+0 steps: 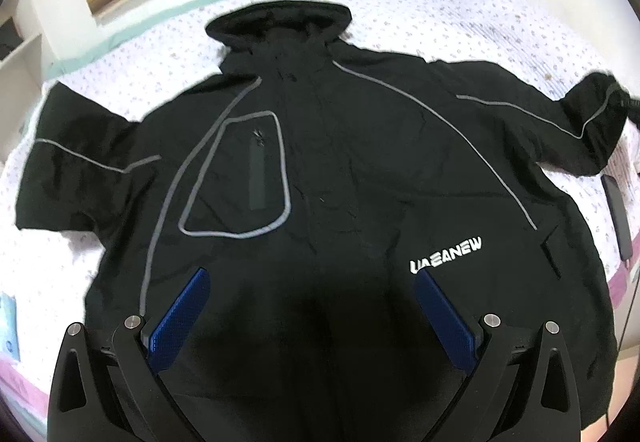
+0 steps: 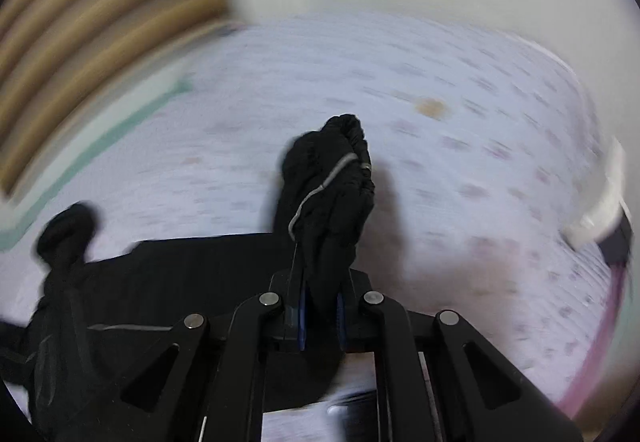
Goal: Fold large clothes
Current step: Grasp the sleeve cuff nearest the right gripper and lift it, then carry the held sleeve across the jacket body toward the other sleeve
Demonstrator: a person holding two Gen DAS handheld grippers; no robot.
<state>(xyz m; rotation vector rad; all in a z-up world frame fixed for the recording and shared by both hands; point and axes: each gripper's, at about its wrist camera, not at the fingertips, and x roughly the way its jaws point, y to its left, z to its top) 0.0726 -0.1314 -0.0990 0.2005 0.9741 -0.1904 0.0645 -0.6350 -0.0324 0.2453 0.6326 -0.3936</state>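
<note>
A black jacket (image 1: 320, 170) is spread on the bed (image 1: 460, 10); the left gripper (image 1: 312, 306) is held wide apart above it; the right gripper (image 2: 320, 308) is clamped on the sleeve cuff (image 2: 332, 178).

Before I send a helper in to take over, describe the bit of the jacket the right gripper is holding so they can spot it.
A black jacket lies spread face up on the floral bedsheet. Follow its sleeve out to the cuff, bunched and raised off the sheet, pinched in the right gripper. Unlike the other sleeve, lying flat, this end is gathered, with grey piping across it.
</note>
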